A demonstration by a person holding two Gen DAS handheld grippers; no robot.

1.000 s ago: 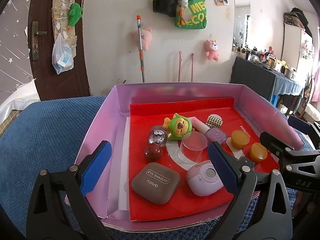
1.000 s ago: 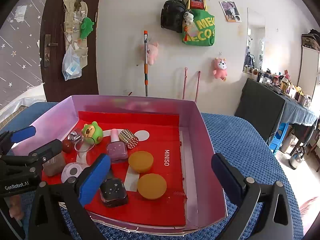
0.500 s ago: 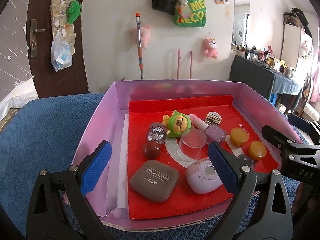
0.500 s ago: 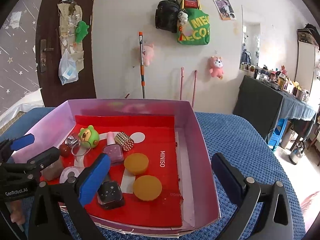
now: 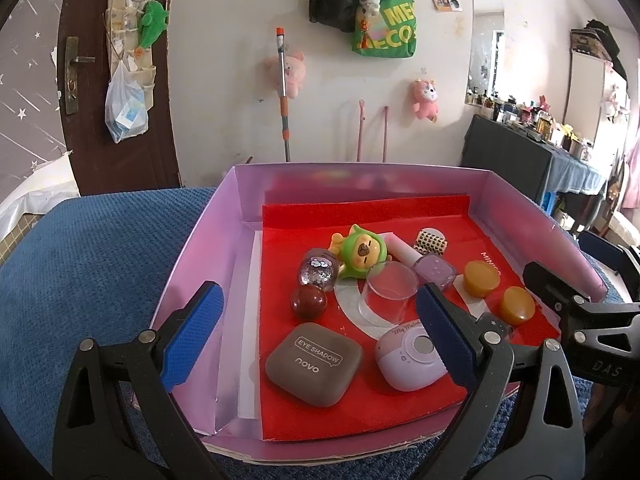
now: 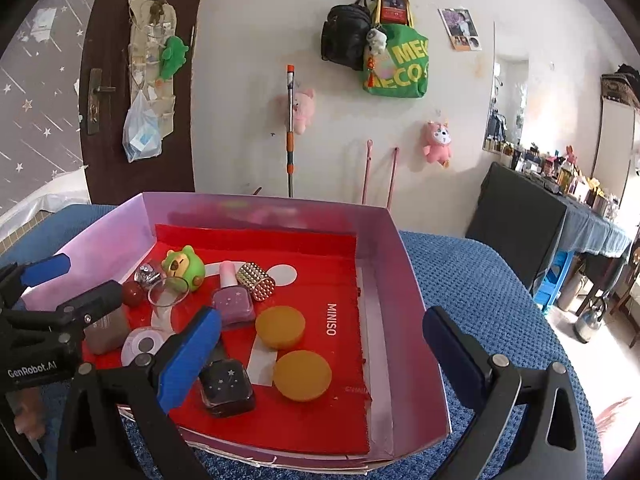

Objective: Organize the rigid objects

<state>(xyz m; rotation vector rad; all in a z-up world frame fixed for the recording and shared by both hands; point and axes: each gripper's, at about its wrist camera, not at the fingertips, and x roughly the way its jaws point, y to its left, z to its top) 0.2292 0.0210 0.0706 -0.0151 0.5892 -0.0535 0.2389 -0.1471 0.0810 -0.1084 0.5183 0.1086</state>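
Inside the pink box [image 5: 192, 248], on its red liner: eye-shadow case [image 5: 314, 364] at 6 o'clock, clear cup [image 5: 390, 290] centre, green figure [image 5: 362, 250] at 12, two amber discs [image 6: 294, 350] at 3. Left gripper [image 5: 316, 342] and right gripper [image 6: 320, 356] both spread wide, empty, at the box's near edge.

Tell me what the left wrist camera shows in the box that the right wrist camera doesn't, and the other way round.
Only the left wrist view shows the printed lid of the brown eye shadow case in full; in the right wrist view it is mostly hidden behind the left gripper. Only the right wrist view shows the dark starred nail polish bottle clearly, plus the box's bare right half. Both show the pink box, the green toy figure, the clear cup, two amber round lids and both grippers open, the right gripper included.
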